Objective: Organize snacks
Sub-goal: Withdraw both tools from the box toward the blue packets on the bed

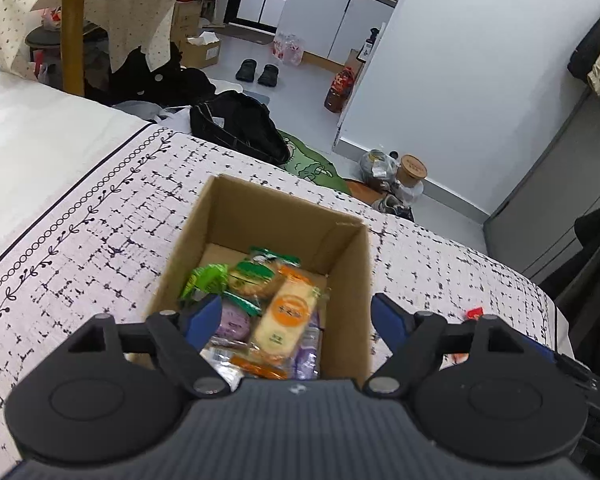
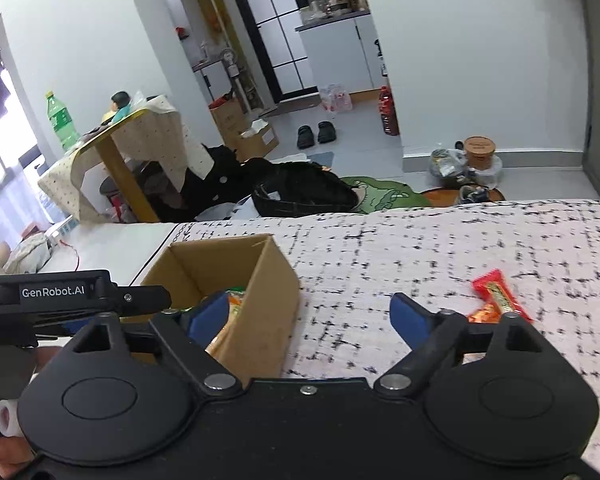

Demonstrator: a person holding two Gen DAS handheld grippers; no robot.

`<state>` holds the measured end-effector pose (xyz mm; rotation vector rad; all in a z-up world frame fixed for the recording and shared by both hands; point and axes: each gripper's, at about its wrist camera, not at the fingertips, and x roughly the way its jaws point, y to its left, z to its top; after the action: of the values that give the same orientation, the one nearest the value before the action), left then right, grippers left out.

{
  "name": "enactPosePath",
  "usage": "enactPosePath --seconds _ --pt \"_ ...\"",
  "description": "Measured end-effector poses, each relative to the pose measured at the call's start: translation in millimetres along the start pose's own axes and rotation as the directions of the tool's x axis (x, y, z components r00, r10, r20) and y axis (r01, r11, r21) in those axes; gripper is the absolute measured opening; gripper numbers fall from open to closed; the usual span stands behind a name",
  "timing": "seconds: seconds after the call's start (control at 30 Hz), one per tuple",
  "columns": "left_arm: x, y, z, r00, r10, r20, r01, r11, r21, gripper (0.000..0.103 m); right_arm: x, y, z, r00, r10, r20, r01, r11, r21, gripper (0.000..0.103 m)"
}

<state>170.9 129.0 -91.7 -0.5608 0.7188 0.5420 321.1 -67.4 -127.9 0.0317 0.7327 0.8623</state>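
An open cardboard box (image 1: pixel 352 276) stands on the patterned bedspread (image 1: pixel 80 240) and holds several wrapped snacks, among them an orange-labelled pack (image 1: pixel 286 320) and a green-wrapped pack (image 1: pixel 206 278). My left gripper (image 1: pixel 296 320) is open and empty above the box's near end. In the right wrist view the box (image 2: pixel 260 300) is at left, and my right gripper (image 2: pixel 310 316) is open and empty beside its right wall. A red snack bar (image 2: pixel 498 294) lies on the bedspread right of the right gripper, over an orange wrapper (image 2: pixel 486 314). It also shows in the left wrist view (image 1: pixel 474 313).
The bed's far edge drops to a floor with a black bag (image 2: pixel 304 192), a green rug (image 2: pixel 384 194), slippers (image 2: pixel 316 134) and cartons (image 2: pixel 256 138). A covered side table (image 2: pixel 140 136) with a green bottle (image 2: pixel 62 120) stands at the left.
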Motion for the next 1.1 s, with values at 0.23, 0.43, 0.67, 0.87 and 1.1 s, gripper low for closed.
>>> enactPosePath --seconds 0.23,0.43,0.67,0.87,1.1 --pt "-7 -22 -13 1.000 -0.028 0.005 0.028 0.999 0.040 0.100 -24 -26 -6 0.999 -0.013 0.036 0.012 0.999 0.039 0.103" --pt "-13 -41 -25 0.998 -0.055 0.013 0.054 0.996 0.072 0.103 -42 -44 -13 0.999 -0.013 0.042 0.011 0.998 0.060 0.103" --pt "-21 -60 -37 0.996 -0.077 0.036 0.073 0.992 0.102 0.103 -63 -62 -24 0.998 -0.030 0.062 0.025 0.996 0.080 0.103" --pt "-26 -70 -46 0.990 -0.133 0.036 0.130 0.989 0.073 0.103 -81 -82 -35 0.996 -0.045 0.082 0.035 0.993 0.116 0.103" --pt "-31 -90 -64 0.984 -0.176 0.029 0.173 0.980 0.099 0.103 -103 -96 -48 0.993 -0.076 0.085 0.065 0.989 0.132 0.103"
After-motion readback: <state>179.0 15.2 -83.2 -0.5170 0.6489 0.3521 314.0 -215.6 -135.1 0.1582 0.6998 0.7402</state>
